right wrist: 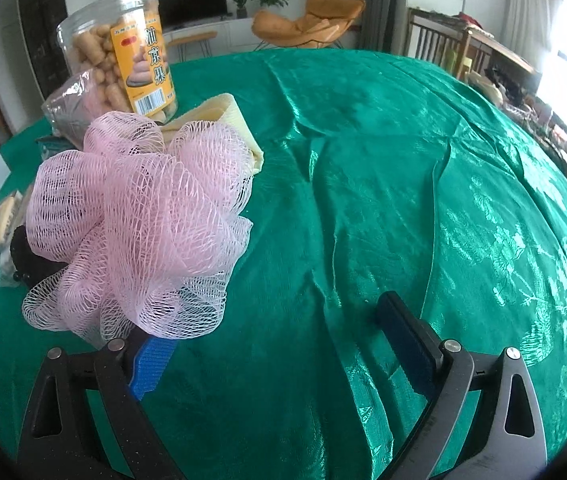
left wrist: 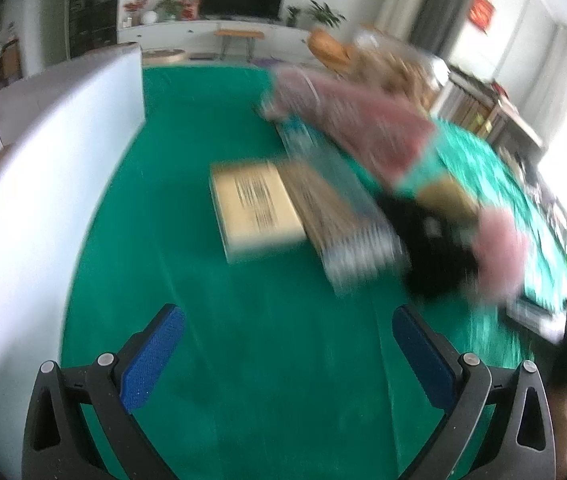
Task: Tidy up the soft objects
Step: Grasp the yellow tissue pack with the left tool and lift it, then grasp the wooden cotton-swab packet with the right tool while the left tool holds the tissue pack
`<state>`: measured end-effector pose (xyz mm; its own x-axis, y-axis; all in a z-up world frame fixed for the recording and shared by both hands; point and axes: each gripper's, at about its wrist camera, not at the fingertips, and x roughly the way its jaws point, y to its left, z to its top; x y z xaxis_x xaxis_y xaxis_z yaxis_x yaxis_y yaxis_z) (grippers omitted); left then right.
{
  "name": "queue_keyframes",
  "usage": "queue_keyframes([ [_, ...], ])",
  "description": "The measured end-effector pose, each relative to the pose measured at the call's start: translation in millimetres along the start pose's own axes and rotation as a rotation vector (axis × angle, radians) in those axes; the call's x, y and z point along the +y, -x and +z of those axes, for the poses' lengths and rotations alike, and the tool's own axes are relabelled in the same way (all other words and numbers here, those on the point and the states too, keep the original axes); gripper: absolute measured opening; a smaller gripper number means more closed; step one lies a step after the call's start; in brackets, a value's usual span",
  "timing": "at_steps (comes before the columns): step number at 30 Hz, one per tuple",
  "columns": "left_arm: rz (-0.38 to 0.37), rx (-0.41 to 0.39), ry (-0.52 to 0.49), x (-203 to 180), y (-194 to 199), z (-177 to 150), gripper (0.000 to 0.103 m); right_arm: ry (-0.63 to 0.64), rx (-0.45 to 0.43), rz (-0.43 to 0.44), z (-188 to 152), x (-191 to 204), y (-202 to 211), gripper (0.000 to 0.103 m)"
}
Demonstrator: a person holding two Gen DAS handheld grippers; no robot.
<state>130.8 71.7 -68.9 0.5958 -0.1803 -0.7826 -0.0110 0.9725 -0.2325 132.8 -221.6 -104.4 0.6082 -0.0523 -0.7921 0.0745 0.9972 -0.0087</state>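
where legible, jar label (right wrist: 145, 68) "油京果"

green-clothed table (right wrist: 363, 160), pink loofah (right wrist: 139, 224), snack jar (right wrist: 123, 52)

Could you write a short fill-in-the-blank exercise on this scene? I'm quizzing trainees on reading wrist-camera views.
1. The mesh bath pouf is ____ in colour.
2. The table is covered by a ____ cloth.
3. The label on the clear snack jar is ____.
4. The right hand-held gripper has its jaws ____.

Missing words: pink; green; yellow; open
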Motion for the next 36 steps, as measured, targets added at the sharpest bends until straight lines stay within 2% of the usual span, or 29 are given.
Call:
queue_keyframes([
  [2, 0.045, 0.001, 0.021, 4, -12, 25, 0.103, 0.0, 0.0, -0.001, 0, 1, 0, 0.096],
  [4, 0.083, 0.049, 0.049, 13, -38, 47, 0.103, 0.001, 0.0, -0.001, 0, 0, 0, 0.096],
  [7, 0.074, 0.134, 0.104, 26, -76, 64, 0.102, 0.001, 0.0, -0.001, 0, 0, 0, 0.096],
  [8, 0.079, 0.163, 0.103, 27, -87, 65, 0.101, 0.001, 0.0, -0.001, 0, 1, 0, 0.096],
  [10, 0.13, 0.134, 0.029, 18, -90, 67, 0.1, 0.001, 0.0, -0.001, 0, 0, 0, 0.096],
  [11, 0.131, 0.13, 0.008, 16, -91, 66, 0.09, 0.0, 0.0, -0.001, 0, 1, 0, 0.096],
  [12, 0.111, 0.11, 0.009, 17, -88, 66, 0.059, 0.0, 0.0, -0.001, 0, 0, 0, 0.096],
  [15, 0.131, 0.081, 0.008, 23, -75, 56, 0.055, 0.001, 0.0, -0.001, 1, 1, 0, 0.096],
  [17, 0.111, 0.075, 0.001, 26, -63, 43, 0.055, 0.0, 0.0, -0.001, 0, 0, 0, 0.096],
  [22, 0.08, 0.098, -0.043, 31, -24, -16, 0.055, 0.001, 0.0, -0.001, 0, 0, 0, 0.096],
  [25, 0.061, 0.063, -0.059, 32, -8, -40, 0.056, 0.001, 0.0, -0.001, 1, 0, 0, 0.096],
  [28, 0.044, 0.026, -0.093, 31, -5, -49, 0.07, 0.001, 0.0, -0.001, 1, 0, 0, 0.096],
  [30, 0.051, 0.035, -0.122, 26, -10, -44, 0.09, 0.001, -0.001, -0.001, 1, 1, 0, 0.096],
  [34, 0.123, 0.029, -0.202, 8, -23, -42, 0.098, -0.002, 0.0, 0.002, 0, 1, 0, 0.097],
  [36, 0.121, 0.032, -0.194, 9, -25, -41, 0.099, -0.004, 0.001, 0.005, 0, 0, 0, 0.097],
])
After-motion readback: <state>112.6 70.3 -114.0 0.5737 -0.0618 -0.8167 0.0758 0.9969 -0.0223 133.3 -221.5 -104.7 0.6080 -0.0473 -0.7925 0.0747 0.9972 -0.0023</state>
